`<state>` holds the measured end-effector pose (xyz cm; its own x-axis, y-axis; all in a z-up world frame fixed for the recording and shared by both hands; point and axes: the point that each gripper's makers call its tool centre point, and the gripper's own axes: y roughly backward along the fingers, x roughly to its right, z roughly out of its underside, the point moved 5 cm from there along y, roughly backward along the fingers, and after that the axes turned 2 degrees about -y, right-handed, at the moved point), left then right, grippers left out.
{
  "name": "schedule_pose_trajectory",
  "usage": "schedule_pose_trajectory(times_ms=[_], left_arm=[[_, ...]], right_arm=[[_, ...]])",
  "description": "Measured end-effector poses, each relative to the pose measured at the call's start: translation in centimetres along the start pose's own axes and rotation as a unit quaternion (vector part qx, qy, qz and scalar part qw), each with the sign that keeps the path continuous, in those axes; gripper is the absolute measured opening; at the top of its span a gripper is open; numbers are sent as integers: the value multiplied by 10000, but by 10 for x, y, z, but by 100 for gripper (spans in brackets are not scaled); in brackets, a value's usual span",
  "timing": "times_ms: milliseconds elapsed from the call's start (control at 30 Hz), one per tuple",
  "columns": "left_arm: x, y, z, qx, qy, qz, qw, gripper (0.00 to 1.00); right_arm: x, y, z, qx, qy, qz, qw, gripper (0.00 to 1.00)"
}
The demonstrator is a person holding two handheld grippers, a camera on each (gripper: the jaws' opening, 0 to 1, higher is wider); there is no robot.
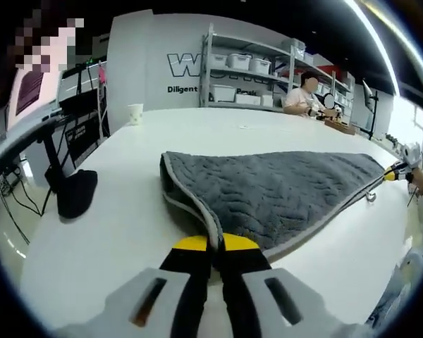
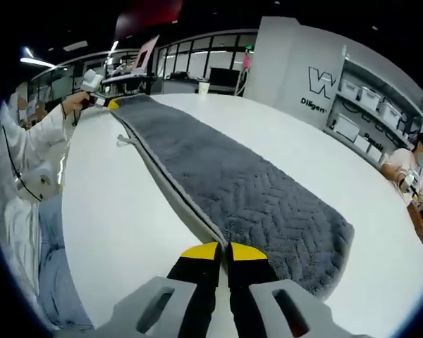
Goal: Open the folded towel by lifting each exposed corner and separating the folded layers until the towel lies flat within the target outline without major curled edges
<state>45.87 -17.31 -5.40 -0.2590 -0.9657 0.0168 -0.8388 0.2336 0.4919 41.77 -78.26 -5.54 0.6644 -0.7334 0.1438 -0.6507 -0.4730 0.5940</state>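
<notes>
Both tongs, left [image 1: 216, 246] and right [image 2: 224, 248], pinch opposite edges of the gray towel [image 1: 282, 190], which stretches across frame center over the white tabletop [image 1: 127, 211]. Uneven pulling could slip a grip, leaving its folded layers bunched.

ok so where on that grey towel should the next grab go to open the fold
Take the upper layer of the grey towel at its light-trimmed hem, beside the hanging loop, coming from the open-edge side. The stacked edges run along there, while the far long side looks like the closed fold. Both the left gripper and right gripper already pinch end corners.
</notes>
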Motion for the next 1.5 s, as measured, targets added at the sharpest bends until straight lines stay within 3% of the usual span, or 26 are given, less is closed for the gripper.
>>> schedule_pose_trajectory(times_ms=[267,400,700,1000,1233,1333,1500], left_arm=[[4,16,10,-51,-4,139,9999,2],[8,24,14,-166,-190,147,9996,2],[17,44,23,-308,-323,279,9986,2],[21,56,32,-314,-222,332,9987,2],[28,62,34,-281,-454,302,9981,4],[27,64,33,-175,-354,272,9989,11],[37,75,24,274,-102,547,9981,36]], right_arm=[[-15,17,10,-89,62,-147,9998,0],[-20,24,14,-105,68,-187,9997,0],[-21,31,21,-116,5,-212,9997,0],[-31,42,29,-115,-30,-301,9995,0],[-33,45,32,-91,-150,-330,9993,0],[-34,46,32,-54,-186,-317,9993,4],[-31,55,34,-101,-252,1,9996,30]])
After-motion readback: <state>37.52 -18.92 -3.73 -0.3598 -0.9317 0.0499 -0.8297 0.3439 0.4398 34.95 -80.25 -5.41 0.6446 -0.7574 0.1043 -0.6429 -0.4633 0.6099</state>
